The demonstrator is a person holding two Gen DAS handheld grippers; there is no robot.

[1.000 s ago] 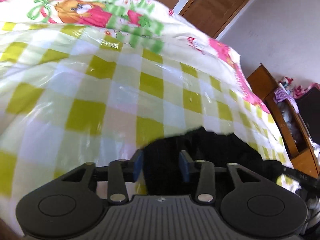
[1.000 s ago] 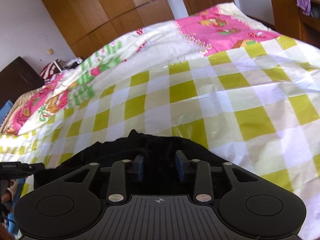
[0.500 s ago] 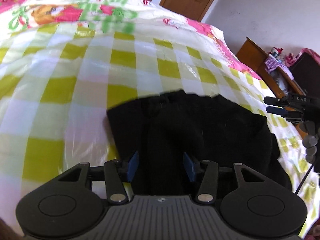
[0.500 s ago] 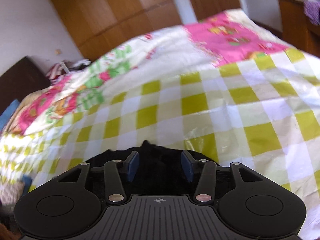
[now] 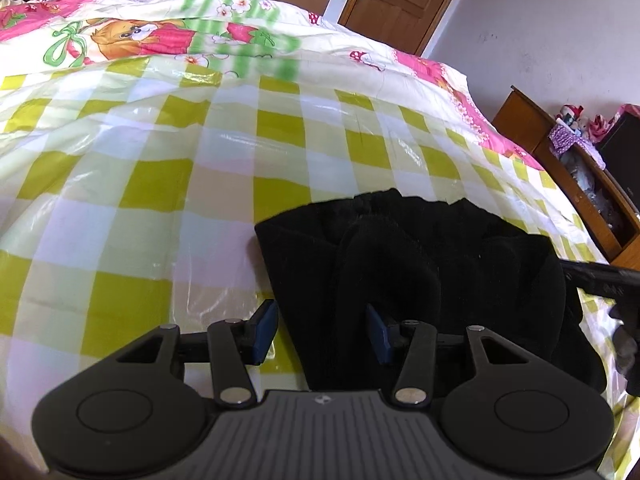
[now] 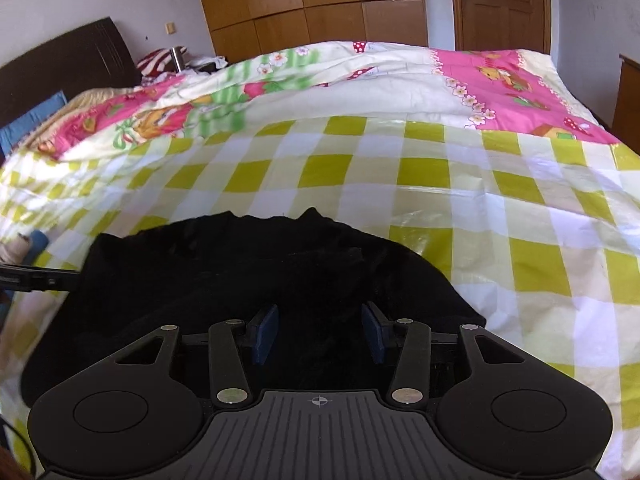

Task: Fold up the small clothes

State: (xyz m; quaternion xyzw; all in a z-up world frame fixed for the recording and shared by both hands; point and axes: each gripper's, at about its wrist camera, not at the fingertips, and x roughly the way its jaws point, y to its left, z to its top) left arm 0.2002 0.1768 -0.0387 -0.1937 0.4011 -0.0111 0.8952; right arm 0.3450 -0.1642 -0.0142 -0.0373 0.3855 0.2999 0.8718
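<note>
A small black garment (image 5: 432, 280) lies in a folded heap on the green-and-white checked plastic sheet (image 5: 200, 184) that covers the bed. My left gripper (image 5: 322, 332) is open over the garment's near left edge, with cloth between its blue pads (image 5: 266, 330). In the right wrist view the same garment (image 6: 240, 280) fills the lower middle. My right gripper (image 6: 320, 334) is open just above its near edge, holding nothing. The other gripper's black tip shows at the right edge of the left wrist view (image 5: 600, 280) and at the left edge of the right wrist view (image 6: 36, 276).
The checked sheet (image 6: 440, 184) spreads far and to both sides over a pink cartoon quilt (image 6: 500, 76). A wooden shelf unit (image 5: 580, 184) stands right of the bed. Wardrobes (image 6: 320, 8) and a door (image 6: 500, 4) are behind. A dark headboard (image 6: 60, 68) is at far left.
Both grippers opened wider and pulled back from the black garment, which now lies let go on the sheet. More of the garment shows in both views.
</note>
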